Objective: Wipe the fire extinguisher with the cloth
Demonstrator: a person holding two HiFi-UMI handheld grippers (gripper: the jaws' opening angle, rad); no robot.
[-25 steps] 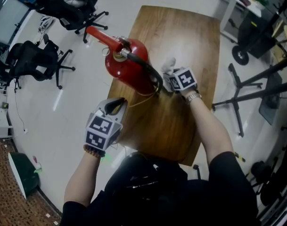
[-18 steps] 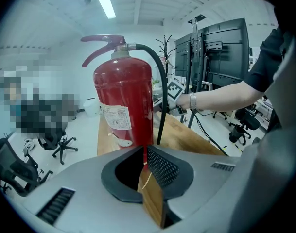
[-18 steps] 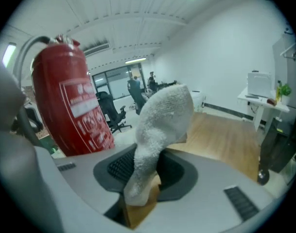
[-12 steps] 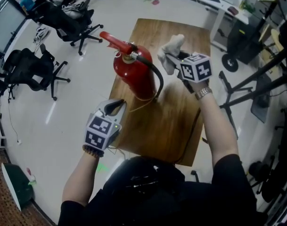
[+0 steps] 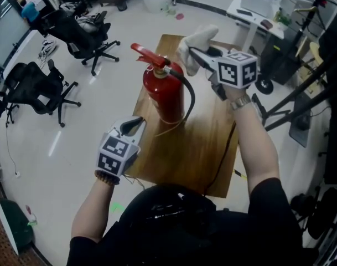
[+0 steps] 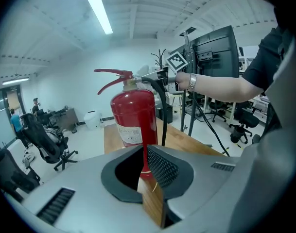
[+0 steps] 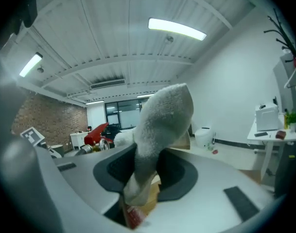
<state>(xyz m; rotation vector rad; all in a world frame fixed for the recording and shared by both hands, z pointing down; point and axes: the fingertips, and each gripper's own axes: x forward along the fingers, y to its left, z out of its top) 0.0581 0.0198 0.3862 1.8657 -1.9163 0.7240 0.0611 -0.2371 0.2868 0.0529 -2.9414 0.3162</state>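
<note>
**Ana:** Red metal first: a tall red cylindrical fire extinguisher [image 5: 164,96] stands upright on the brown wooden worktop [image 5: 204,148], close to that worktop's left edge as the head view has it.

**Ben:** What sits on top of it?

**Ana:** A red lever handle [image 5: 145,53] juts out to the left. A black rubber hose [image 5: 188,96] leaves the valve, arches to the right and hangs down along the body. In the left gripper view a pale printed label [image 6: 128,130] shows on the cylinder.

**Ben:** Where is the wiping cloth?

**Ana:** The white fluffy cloth [image 5: 195,42] is up in the air, just right of the extinguisher's top and about level with the valve. The right hand-held gripper [image 5: 197,53] pinches it. In the right gripper view the cloth's lower part is caught between the two jaws and its thick end sticks up past them.

**Ben:** Does it touch the extinguisher?

**Ana:** I cannot tell. It is very near the valve, no more than that.

**Ben:** And the other one?

**Ana:** The left hand-held gripper [image 5: 134,125] is held low by the worktop's left edge, short of the extinguisher and apart from it. Its jaws are pressed together with nothing between them, and they point towards the lower part of the cylinder.

**Ben:** Around the worktop?

**Ana:** Black office chairs [image 5: 82,29] stand on a pale glossy floor [image 5: 74,121], well off to the left.
</note>
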